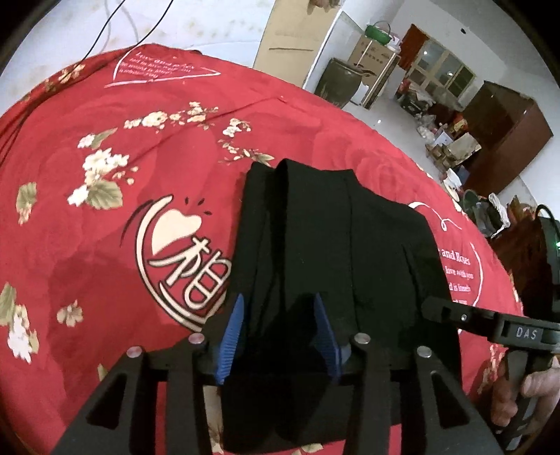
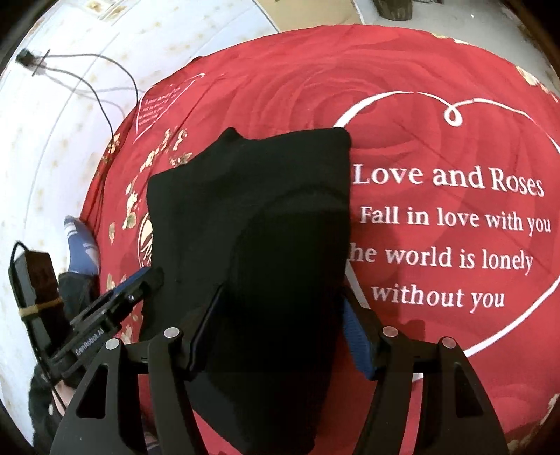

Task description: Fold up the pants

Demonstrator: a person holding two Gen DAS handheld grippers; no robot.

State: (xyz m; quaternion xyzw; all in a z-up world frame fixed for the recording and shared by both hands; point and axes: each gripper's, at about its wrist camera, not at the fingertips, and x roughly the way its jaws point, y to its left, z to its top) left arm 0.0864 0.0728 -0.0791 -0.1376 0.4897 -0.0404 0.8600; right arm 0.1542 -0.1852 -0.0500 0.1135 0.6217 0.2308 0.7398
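My left gripper and right gripper both stand apart, straddling the folded black cloth pants below, released so they settle flat.

A big red blanket covers the bed — it has white flowers, a white heart and the words "Love and Roses". Black cables hang on the white wall. A blue striped sock lies at the blanket's edge. Across the room stand a dark jar, a cardboard box with a green basket on top — and a brown cabinet.
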